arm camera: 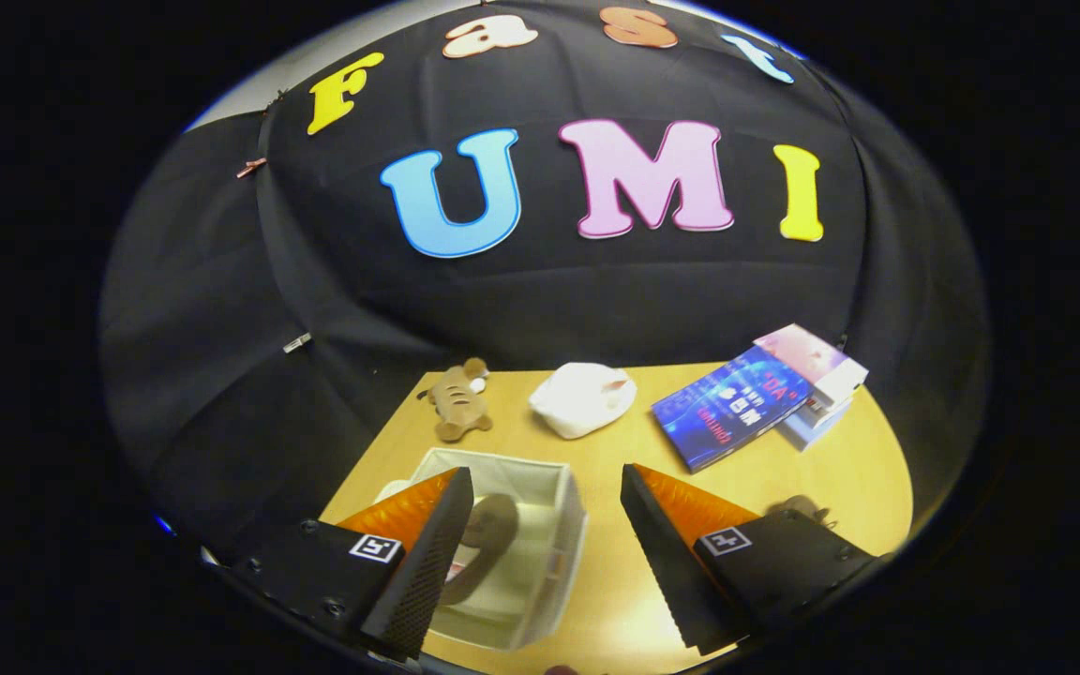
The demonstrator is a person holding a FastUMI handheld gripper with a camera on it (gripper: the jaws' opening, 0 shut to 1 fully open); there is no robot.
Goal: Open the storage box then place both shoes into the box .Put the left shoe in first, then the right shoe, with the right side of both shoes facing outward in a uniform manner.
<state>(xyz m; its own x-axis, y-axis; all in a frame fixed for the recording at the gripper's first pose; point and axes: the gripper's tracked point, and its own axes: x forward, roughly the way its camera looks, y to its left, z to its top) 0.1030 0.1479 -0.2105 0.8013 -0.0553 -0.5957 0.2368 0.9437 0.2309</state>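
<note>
A white storage box (pixel 554 497) stands open on the wooden table, partly behind my left finger (pixel 427 562). Inside it lies a brown shoe (pixel 486 530), half hidden by that finger. My gripper (pixel 540 562) hangs above the table with its fingers wide apart and nothing between them but the box's right wall and bare tabletop. A small dark brown thing (pixel 798 508), perhaps the other shoe, peeks out behind my right finger (pixel 667 562).
Beyond the box lie a brown plush toy (pixel 457 401), a white cloth-like object (pixel 583 398) and a blue book (pixel 732 405) leaning on a small pink-and-white box (pixel 817 370). Black cloth walls close the table's far and left sides.
</note>
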